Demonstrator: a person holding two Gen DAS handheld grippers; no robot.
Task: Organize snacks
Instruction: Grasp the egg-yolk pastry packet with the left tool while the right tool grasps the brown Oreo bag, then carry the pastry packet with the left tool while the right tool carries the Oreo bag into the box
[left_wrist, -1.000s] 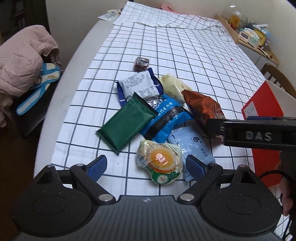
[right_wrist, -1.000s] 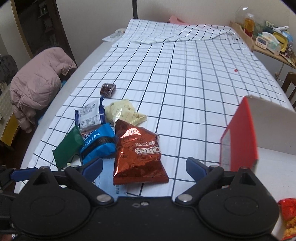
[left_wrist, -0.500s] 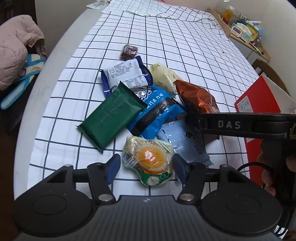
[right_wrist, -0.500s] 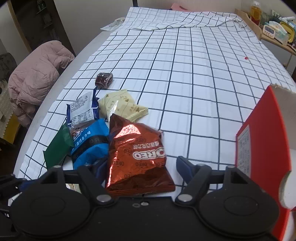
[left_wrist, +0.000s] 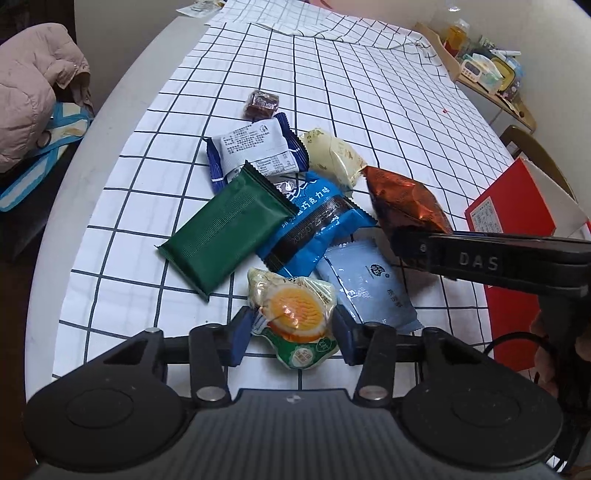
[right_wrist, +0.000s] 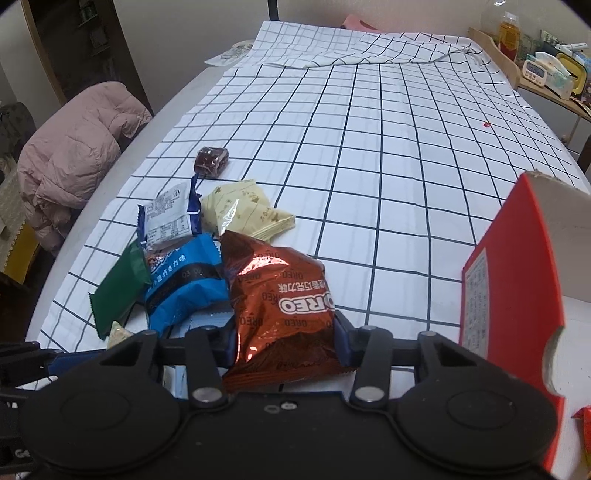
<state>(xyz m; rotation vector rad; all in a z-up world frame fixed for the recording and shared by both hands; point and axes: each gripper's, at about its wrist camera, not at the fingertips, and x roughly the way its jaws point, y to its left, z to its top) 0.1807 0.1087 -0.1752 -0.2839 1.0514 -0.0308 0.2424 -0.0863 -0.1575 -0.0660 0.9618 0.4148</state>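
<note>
On a table draped in a white checked cloth (left_wrist: 369, 92), two hand-held grippers work a heap of snacks: the left gripper (left_wrist: 291, 334), whose jaws have just been closing, now has its blue pads pressed against both sides of a clear-wrapped egg snack pack (left_wrist: 295, 317) at the near edge of the heap, while the right gripper (right_wrist: 284, 345), also just closing, is clamped on the lower part of a copper-red Oreo bag (right_wrist: 280, 302) at the heap's right side. Within the heap, a dark green packet (left_wrist: 225, 236) lies on its left, overlapping a blue chocolate-biscuit packet (left_wrist: 314, 225); a pale blue sachet (left_wrist: 369, 284) sits just right of the egg snack, partly under the blue packet. At the heap's far side rest a white-and-navy packet (left_wrist: 258, 147) and a cream wrapper (left_wrist: 332, 155), with a small dark brown wrapped sweet (left_wrist: 261, 105) a little beyond them. A red cardboard box (right_wrist: 517, 280) stands to the right of the heap. A pink padded jacket (right_wrist: 77, 147) lies off the table's left edge
</note>
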